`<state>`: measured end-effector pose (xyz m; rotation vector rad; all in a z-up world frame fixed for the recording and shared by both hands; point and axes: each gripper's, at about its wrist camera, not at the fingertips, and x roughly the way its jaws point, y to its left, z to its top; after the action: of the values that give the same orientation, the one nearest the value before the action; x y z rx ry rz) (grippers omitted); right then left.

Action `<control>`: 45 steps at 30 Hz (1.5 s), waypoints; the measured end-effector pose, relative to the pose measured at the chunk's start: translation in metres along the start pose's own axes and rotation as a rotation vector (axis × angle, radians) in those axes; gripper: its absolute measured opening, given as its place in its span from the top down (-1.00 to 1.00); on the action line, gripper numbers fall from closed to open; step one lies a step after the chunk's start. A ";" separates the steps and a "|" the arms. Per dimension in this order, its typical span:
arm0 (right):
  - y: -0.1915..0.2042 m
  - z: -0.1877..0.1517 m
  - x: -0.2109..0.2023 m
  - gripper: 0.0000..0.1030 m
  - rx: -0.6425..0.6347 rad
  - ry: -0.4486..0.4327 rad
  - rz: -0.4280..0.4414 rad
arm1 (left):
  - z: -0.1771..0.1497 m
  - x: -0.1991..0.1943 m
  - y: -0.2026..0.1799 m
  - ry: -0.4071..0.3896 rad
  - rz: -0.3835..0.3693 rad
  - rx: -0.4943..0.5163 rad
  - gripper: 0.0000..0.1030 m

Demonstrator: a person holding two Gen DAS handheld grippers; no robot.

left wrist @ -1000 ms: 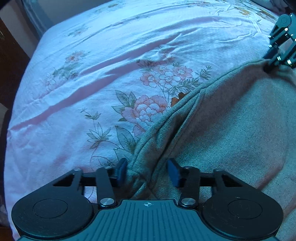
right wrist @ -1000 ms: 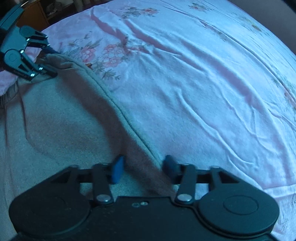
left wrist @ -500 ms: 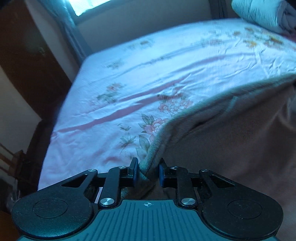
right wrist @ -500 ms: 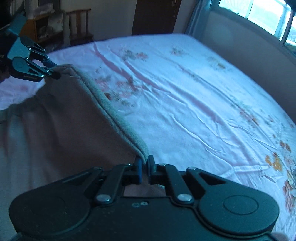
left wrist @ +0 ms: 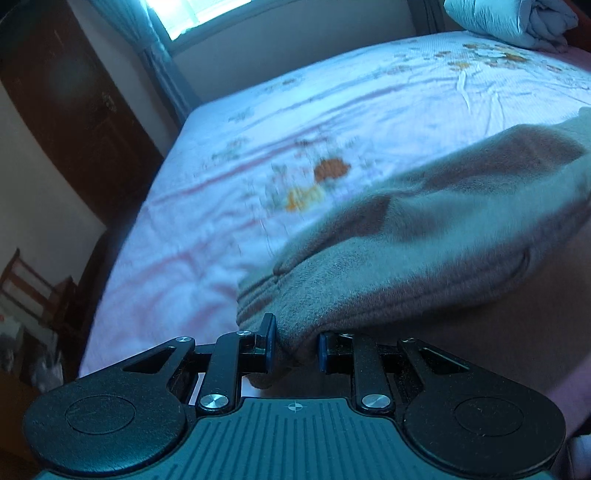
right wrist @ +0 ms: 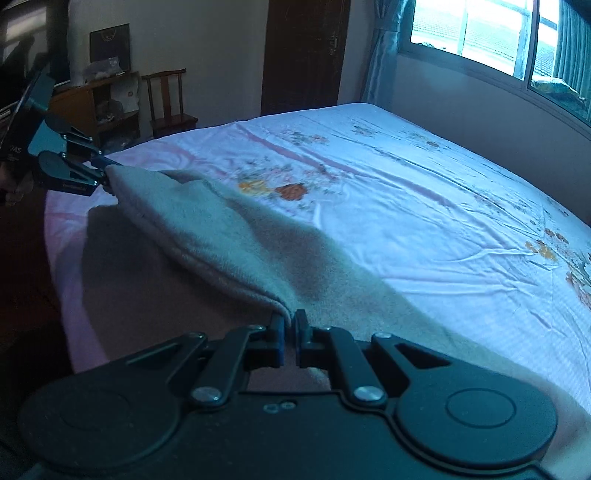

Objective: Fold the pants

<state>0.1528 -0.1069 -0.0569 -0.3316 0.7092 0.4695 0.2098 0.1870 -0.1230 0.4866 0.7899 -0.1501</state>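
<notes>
A wide bed (right wrist: 424,206) covered by a pale pink cotton sheet printed with orange and pink flowers fills most of both views; the sheet is creased in long lines running across it. Beyond the bed's far edge stand a dark wooden door (right wrist: 303,51), a bright window with a blue curtain (right wrist: 480,33), and in the far left of the right wrist view a wooden chair (right wrist: 170,99) next to a low cabinet.

The grey-beige fleece pants (right wrist: 236,236) are held up above the near side of the bed, along the edge closest to the cameras. The fabric is stretched as a doubled band between the two tools, its folded edge sagging in the middle, while the rest trails down onto the sheet toward the right near corner. A dark shadow lies on the sheet under the lifted part. Which end of the garment is raised is hard to tell from these angles.

A rolled pale blue quilt (left wrist: 509,18) sits at the far right corner of the bed in the left wrist view.

The left hand-held gripper (left wrist: 293,349) is clenched on a thick bunched edge of the pants, its blue pads pressing the fabric from both sides. The right hand-held gripper (right wrist: 290,332) is pinched fully together on a thin corner of the same edge, the cloth coming out just above its tips.
</notes>
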 end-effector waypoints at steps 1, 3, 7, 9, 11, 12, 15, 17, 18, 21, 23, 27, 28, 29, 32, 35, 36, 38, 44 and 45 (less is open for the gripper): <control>0.008 -0.007 -0.002 1.00 0.000 0.001 -0.004 | -0.008 -0.001 -0.004 0.007 -0.004 -0.008 0.57; 0.018 -0.019 -0.003 1.00 0.012 0.013 -0.002 | -0.022 -0.001 -0.015 0.015 0.004 -0.004 0.57; 0.032 -0.042 0.002 1.00 0.014 0.045 -0.021 | -0.038 -0.002 -0.028 0.017 0.029 -0.019 0.56; 0.038 -0.049 0.005 1.00 0.026 0.053 -0.030 | -0.041 -0.003 -0.034 0.018 0.059 -0.005 0.56; 0.045 -0.055 0.011 1.00 0.025 0.065 -0.042 | -0.039 -0.005 -0.040 0.019 0.087 0.013 0.47; 0.047 -0.057 0.015 1.00 0.027 0.072 -0.048 | -0.039 -0.007 -0.042 0.026 0.103 0.016 0.34; 0.051 -0.063 0.026 0.94 0.019 0.106 -0.062 | -0.040 -0.018 -0.036 0.039 0.088 -0.064 -0.05; 0.049 -0.061 0.025 0.92 0.046 0.099 -0.058 | -0.044 -0.028 -0.029 0.043 0.084 -0.156 -0.28; 0.049 -0.060 0.024 0.89 0.049 0.092 -0.066 | -0.045 -0.033 -0.023 0.046 0.067 -0.226 -0.35; 0.049 -0.057 0.017 0.82 0.048 0.081 -0.083 | -0.055 -0.043 -0.008 0.064 -0.003 -0.448 -0.37; 0.047 -0.058 0.012 0.80 0.073 0.084 -0.080 | -0.061 -0.047 0.000 0.065 -0.048 -0.612 -0.37; 0.040 -0.065 0.003 0.75 0.134 0.082 -0.076 | -0.071 -0.037 0.010 0.086 -0.145 -0.866 -0.38; 0.037 -0.069 0.000 0.75 0.163 0.083 -0.072 | -0.071 -0.030 0.009 0.096 -0.165 -0.902 -0.38; 0.033 -0.070 -0.001 0.74 0.195 0.087 -0.067 | -0.072 -0.024 0.008 0.100 -0.179 -0.933 -0.38; 0.019 -0.075 -0.002 0.75 0.307 0.103 -0.038 | -0.069 -0.002 0.003 0.145 -0.207 -0.985 -0.38; 0.005 -0.078 -0.004 0.73 0.437 0.118 0.002 | -0.070 0.007 -0.003 0.167 -0.241 -1.036 -0.26; -0.001 -0.079 -0.003 0.72 0.487 0.125 0.018 | -0.069 0.009 -0.007 0.165 -0.247 -1.031 0.12; -0.013 -0.086 -0.002 0.65 0.607 0.152 0.052 | -0.067 0.014 -0.009 0.168 -0.239 -1.023 0.47; -0.035 -0.102 -0.002 0.57 0.863 0.164 0.118 | -0.065 0.016 -0.013 0.147 -0.217 -0.964 0.65; -0.039 -0.105 -0.001 0.51 0.922 0.145 0.138 | -0.063 0.016 -0.014 0.146 -0.214 -0.953 0.65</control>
<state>0.1160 -0.1868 -0.1256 0.5577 1.0161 0.2089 0.1758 0.2058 -0.1771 -0.4941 0.9547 0.0736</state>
